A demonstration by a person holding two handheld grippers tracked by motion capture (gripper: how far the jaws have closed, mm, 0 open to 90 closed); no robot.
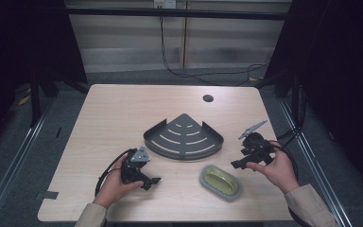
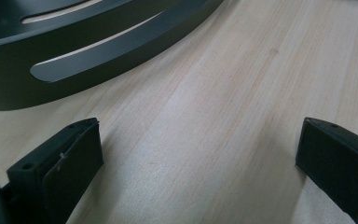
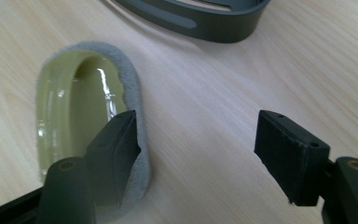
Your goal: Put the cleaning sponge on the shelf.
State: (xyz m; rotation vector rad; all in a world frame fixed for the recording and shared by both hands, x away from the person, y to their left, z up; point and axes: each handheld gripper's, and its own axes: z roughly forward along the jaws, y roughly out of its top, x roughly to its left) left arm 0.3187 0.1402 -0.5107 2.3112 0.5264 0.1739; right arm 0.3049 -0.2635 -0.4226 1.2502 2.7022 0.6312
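I am looking down on a pale wooden table carrying two loose things: one dark grey fan-shaped corner shelf with slotted floor, lying near the middle, and one oval olive-green dish with a grey fuzzy rim, lying just in front of the shelf toward my right. A single round dark hole is showing in the tabletop beyond the shelf, and a black cable is trailing across the floor behind the table.

I am holding the left gripper low over bare wood to the left front of the shelf; its jaws are standing wide apart with nothing between them, and the shelf's curved slotted wall is sitting just beyond them. I am holding the right gripper just right of the dish, jaws also spread wide and empty. In the right gripper view the dish is lying beside and partly behind one jaw, with the shelf's rim farther off. Nothing is lying between either gripper and the two things.
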